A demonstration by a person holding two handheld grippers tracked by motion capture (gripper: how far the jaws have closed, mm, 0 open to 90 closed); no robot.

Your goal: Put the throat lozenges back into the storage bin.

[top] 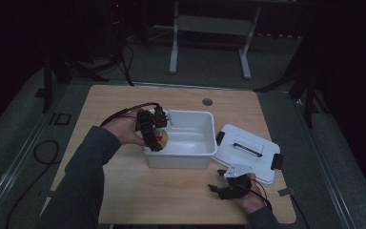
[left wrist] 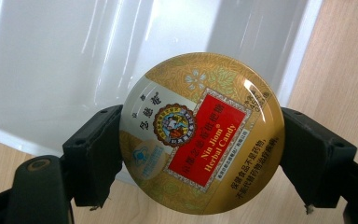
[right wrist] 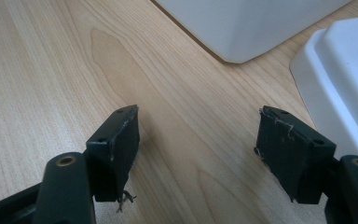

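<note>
A round gold and red candy tin (left wrist: 200,133) sits between the jaws of my left gripper (left wrist: 200,154), whose pads press on its two sides. From above, the left gripper (top: 158,138) holds the tin (top: 161,138) over the left rim of a white plastic bin (top: 205,138). The bin's inside (left wrist: 74,60) lies behind the tin. My right gripper (right wrist: 198,149) is open with nothing between its jaws, low over the wooden table (right wrist: 46,70). In the high view the right gripper (top: 219,183) rests near the table's front right, in front of the bin's white lid (top: 248,152).
The white lid (right wrist: 345,84) lies flat on the table right of the bin, and a bin corner (right wrist: 242,28) is ahead of the right gripper. A round hole (top: 207,101) marks the table's far side. A cable (top: 124,112) trails from the left gripper.
</note>
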